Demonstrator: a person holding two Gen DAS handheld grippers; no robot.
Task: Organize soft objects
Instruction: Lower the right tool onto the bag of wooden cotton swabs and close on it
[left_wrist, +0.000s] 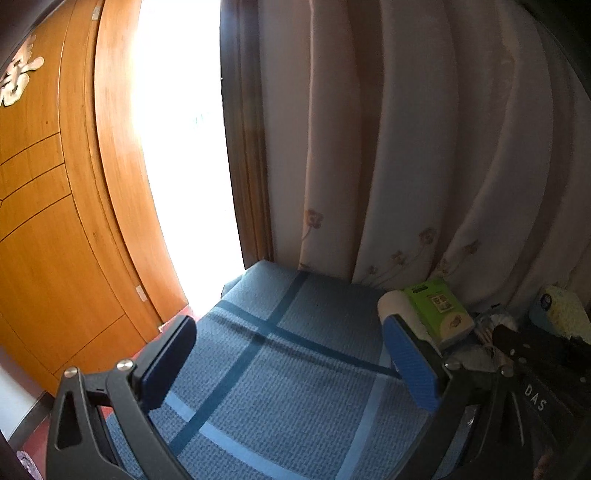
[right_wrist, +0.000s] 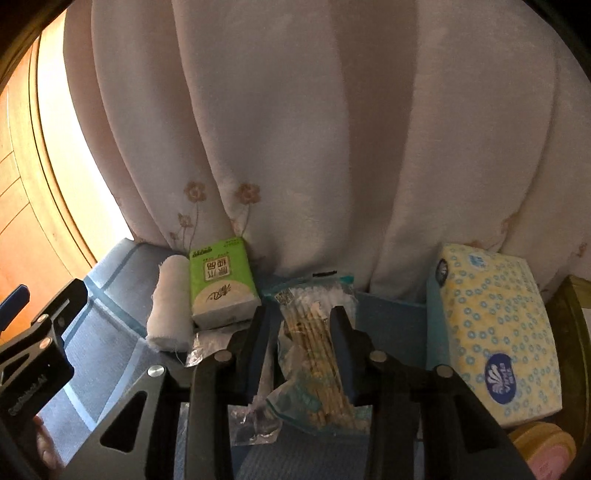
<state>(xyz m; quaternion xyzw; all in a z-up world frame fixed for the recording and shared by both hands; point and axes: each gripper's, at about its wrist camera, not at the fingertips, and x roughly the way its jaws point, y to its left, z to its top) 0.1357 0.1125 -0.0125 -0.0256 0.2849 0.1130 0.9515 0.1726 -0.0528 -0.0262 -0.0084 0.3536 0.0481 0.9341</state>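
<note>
My right gripper (right_wrist: 300, 314) is shut on a clear bag of cotton swabs (right_wrist: 314, 332) that lies on the blue checked cloth (right_wrist: 99, 332), one pad at each side of it. To its left a green tissue pack (right_wrist: 221, 284) and a white gauze roll (right_wrist: 168, 299) stand against the curtain. A yellow dotted tissue pack (right_wrist: 495, 332) lies to the right. My left gripper (left_wrist: 290, 328) hangs open over bare blue cloth (left_wrist: 280, 369), nothing between its fingers. The gauze roll (left_wrist: 395, 301) and green pack (left_wrist: 437, 306) sit just beyond its right finger.
A pale flowered curtain (right_wrist: 314, 147) hangs directly behind the objects. A wooden door (left_wrist: 55, 221) stands at the left beside a bright opening. Crumpled clear wrap (right_wrist: 255, 421) lies under the right gripper. A blue box (right_wrist: 391, 321) and a round pink-and-yellow thing (right_wrist: 543, 446) are at the right.
</note>
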